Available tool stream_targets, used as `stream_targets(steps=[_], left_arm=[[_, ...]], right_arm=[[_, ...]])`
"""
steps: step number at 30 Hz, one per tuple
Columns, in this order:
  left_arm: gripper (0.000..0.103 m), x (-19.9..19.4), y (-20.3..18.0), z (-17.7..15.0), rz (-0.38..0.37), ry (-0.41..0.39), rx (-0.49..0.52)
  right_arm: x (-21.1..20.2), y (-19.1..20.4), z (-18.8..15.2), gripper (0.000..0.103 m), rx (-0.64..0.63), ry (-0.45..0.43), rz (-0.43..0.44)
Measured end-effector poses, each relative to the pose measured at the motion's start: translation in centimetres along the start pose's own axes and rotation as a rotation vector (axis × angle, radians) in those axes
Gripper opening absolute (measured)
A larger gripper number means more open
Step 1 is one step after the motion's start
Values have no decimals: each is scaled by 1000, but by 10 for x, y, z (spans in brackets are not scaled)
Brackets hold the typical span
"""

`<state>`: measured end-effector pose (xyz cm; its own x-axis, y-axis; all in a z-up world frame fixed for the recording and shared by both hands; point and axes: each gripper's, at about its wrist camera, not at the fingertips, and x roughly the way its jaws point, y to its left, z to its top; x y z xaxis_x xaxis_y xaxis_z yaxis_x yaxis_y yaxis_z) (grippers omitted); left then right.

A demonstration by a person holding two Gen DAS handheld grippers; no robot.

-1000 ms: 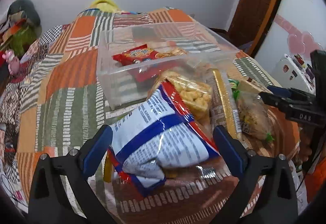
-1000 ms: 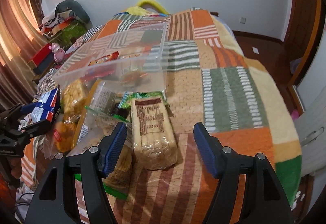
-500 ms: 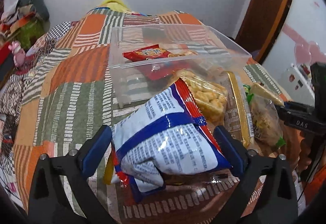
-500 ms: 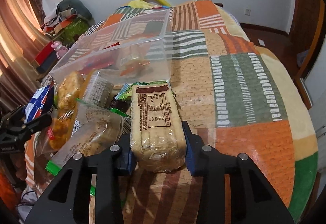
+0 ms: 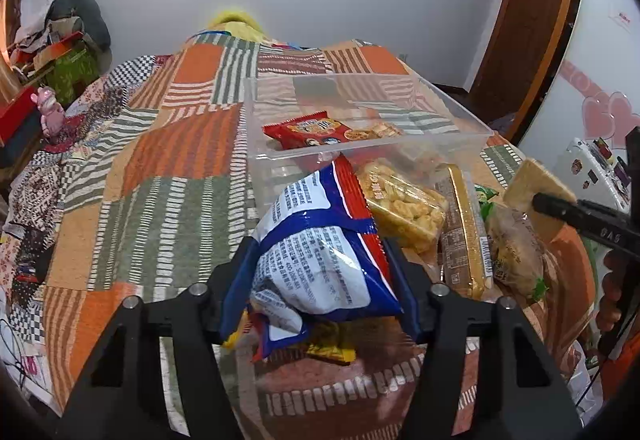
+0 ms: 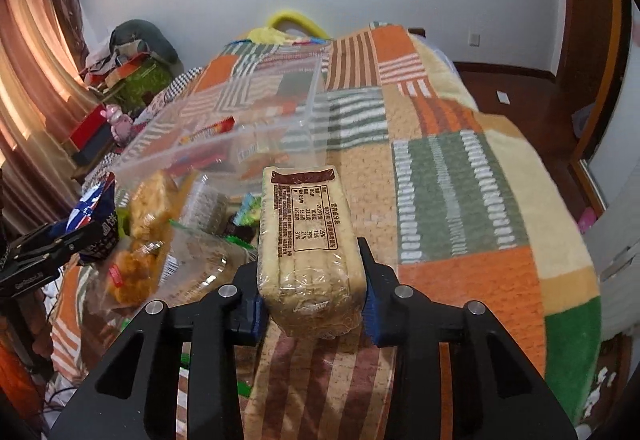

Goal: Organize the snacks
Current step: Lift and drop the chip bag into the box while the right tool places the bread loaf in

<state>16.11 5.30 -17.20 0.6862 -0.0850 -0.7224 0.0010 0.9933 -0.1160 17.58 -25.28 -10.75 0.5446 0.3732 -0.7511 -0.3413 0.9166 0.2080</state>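
My left gripper [image 5: 318, 292] has its jaws closing on a blue, white and red snack bag [image 5: 320, 244], and both pads press its sides. The right gripper [image 6: 310, 296] is shut on a clear-wrapped pack of beige wafer biscuits [image 6: 306, 236], lifted off the bedspread. A clear plastic bin [image 5: 360, 143] stands just behind the pile with a red cracker packet [image 5: 308, 129] inside. The biscuit pack [image 5: 536, 183] and the right gripper also show at the right edge of the left wrist view. The left gripper [image 6: 44, 244] shows at the left edge of the right wrist view.
Loose snacks lie by the bin: a yellow puffed-snack pack [image 5: 404, 203], a gold-edged long pack [image 5: 464, 236], a clear bag of fried pieces [image 6: 136, 264]. All sits on a patchwork bedspread [image 5: 168, 159]. A wooden door [image 5: 528, 7] is at the right, clutter [image 6: 128, 71] at the left.
The left jaws have closed in from wide open onto the blue bag. The right jaws shut on the biscuit pack and lifted it.
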Motion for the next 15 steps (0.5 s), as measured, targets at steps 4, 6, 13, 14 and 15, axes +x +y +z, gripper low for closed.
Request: stream_targets(steps=[4,6,13,14,15], left_arm=[[46,-13,6,3,30,-22,3],[43,-19,10,3,30,-29,-6],[42,-44,13,17,26,-86,-15],[42,-49,13,20,22,-100,-14],[42,-54,13,24,19,-113,-13]], right_arm=[[-7,5,7,34,-5,-32,7],[-9,7,10,34,-11,-44,11],[-15,15,21,34,-25,-80,25],[-16,16,23,34,-28,-87,27],[-17,18,26,34,-32,-96,29]])
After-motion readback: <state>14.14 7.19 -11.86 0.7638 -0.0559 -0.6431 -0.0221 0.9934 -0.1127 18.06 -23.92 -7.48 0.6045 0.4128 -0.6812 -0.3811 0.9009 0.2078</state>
